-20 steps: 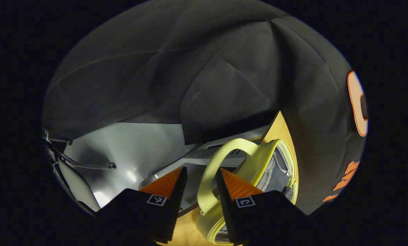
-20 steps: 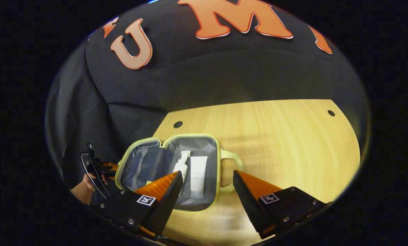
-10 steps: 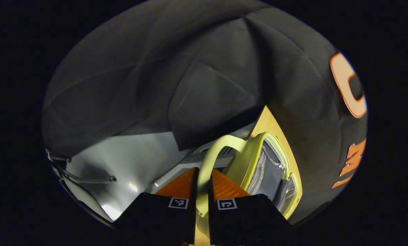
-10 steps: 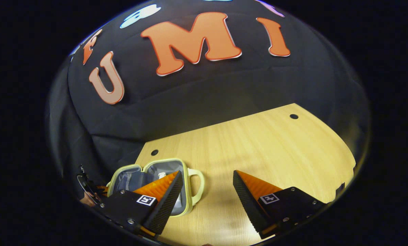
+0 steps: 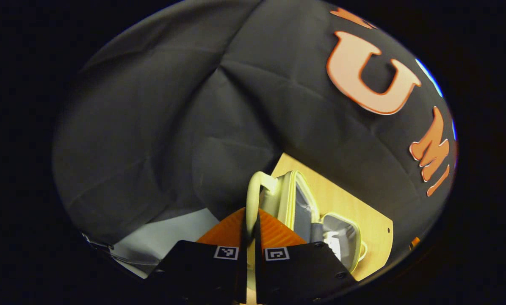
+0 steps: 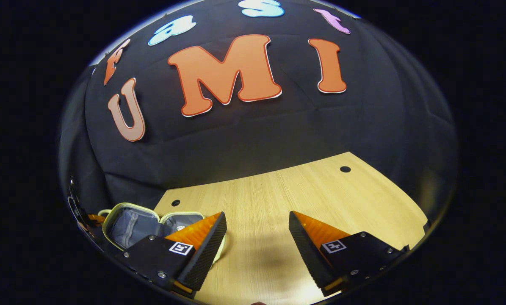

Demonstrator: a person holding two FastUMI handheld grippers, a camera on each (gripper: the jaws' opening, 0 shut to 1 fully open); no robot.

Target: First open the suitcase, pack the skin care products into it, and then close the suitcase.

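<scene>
With products already in the case (image 5: pixel 341 237), my left gripper (image 5: pixel 250 228) pinches the lid handle (image 5: pixel 253 199), my right gripper (image 6: pixel 257 231) gapes empty beside it: only closing remains.

No legible text is recorded. Square black-and-white coded markers (image 5: pixel 226 252) are borne by left gripper (image 5: pixel 250 216) and right gripper (image 6: pixel 257 220), at 6 o'clock.

We see the pale yellow-green suitcase (image 5: pixel 297 203) on the table's corner, half open, grey-lined lid raised w/ its handle (image 5: pixel 253 199) up. Something white (image 5: pixel 332 240) sits inside the lower half, prob. a skin care product.
</scene>
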